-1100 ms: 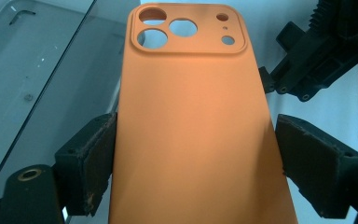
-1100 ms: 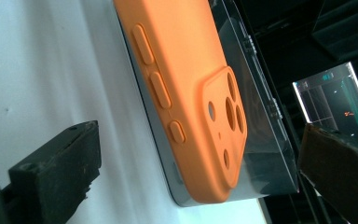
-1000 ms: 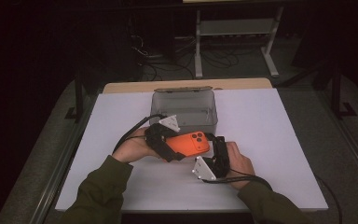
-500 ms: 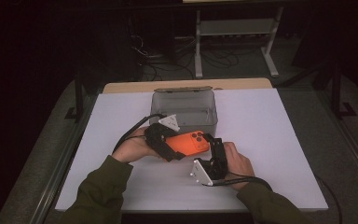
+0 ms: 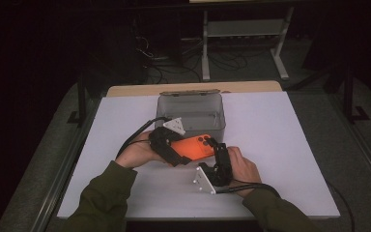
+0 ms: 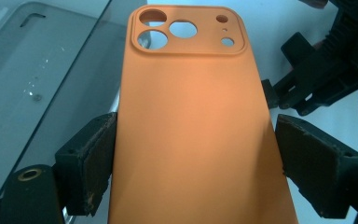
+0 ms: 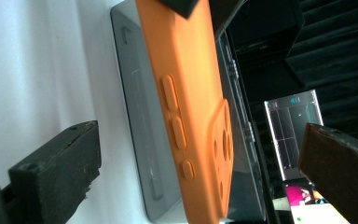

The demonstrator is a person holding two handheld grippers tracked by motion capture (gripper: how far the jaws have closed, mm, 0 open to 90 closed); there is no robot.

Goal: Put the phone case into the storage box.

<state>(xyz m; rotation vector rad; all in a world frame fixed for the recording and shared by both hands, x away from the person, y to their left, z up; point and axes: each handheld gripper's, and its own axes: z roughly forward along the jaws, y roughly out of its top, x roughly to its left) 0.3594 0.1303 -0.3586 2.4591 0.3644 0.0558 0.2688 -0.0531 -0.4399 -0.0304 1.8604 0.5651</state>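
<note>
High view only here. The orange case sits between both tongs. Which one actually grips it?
Observer: The left tongs. Their pads press on the two long edges of the orange case.
Operator: And the right?
Observer: The right tongs are open, with the jaws wide apart on either side of the case's camera end and off its surface.
Operator: Is there a phone inside?
Observer: It looks empty. In the left gripper view, the table shows through the camera cutouts.
</note>
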